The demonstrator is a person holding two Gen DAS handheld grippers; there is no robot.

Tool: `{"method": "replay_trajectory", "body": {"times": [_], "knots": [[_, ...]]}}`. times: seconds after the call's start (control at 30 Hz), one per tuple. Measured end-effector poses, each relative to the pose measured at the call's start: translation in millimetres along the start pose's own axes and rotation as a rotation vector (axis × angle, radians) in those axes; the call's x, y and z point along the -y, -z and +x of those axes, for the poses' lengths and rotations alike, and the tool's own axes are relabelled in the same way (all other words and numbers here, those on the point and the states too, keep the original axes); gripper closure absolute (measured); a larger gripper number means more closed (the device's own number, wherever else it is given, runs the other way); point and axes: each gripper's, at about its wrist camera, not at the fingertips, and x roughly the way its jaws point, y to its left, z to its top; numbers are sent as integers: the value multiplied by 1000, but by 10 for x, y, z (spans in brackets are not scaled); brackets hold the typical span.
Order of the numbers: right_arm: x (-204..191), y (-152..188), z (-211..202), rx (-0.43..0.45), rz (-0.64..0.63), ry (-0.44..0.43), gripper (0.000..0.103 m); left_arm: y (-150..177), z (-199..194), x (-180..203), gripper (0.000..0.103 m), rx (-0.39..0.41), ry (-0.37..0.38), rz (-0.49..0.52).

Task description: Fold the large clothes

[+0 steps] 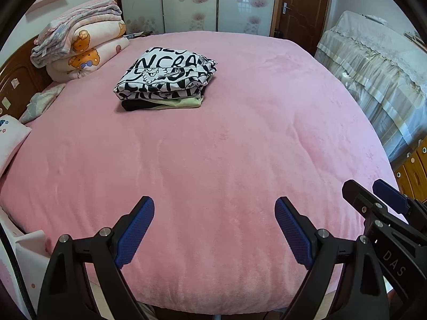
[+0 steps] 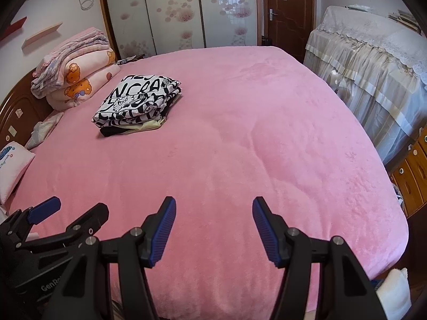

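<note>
A folded black-and-white lettered garment [image 1: 166, 73] [image 2: 138, 98] lies on top of a small stack, over a pale green piece [image 1: 184, 103] and a black one, on the far left of the pink bed [image 1: 226, 146] [image 2: 240, 146]. My left gripper [image 1: 214, 208] hovers open over the bed's near edge, nothing between its blue pads. My right gripper [image 2: 214, 208] hangs beside it, also open and empty. Each gripper shows in the other's view: the right gripper [image 1: 373, 194] at the right edge, the left gripper [image 2: 77, 208] at the lower left. Both are far from the stack.
Folded quilts [image 1: 85, 45] with bear prints are piled at the headboard [image 1: 16, 80], with a pillow [image 2: 10, 165] below. A lace-covered piece of furniture [image 2: 373, 66] stands to the right, wooden drawers [image 2: 411, 176] near it. Wardrobe doors [image 1: 192, 0] and a brown door [image 1: 301, 2] lie behind.
</note>
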Motion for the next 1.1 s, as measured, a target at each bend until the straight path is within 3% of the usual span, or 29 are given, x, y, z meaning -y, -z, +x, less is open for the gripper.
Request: {"method": "replay_trajectory", "body": {"times": [1.1], "knots": [[18,-54,102,-10,11,-2,43,17,108,-17,12,-28,-8,-44]]}}
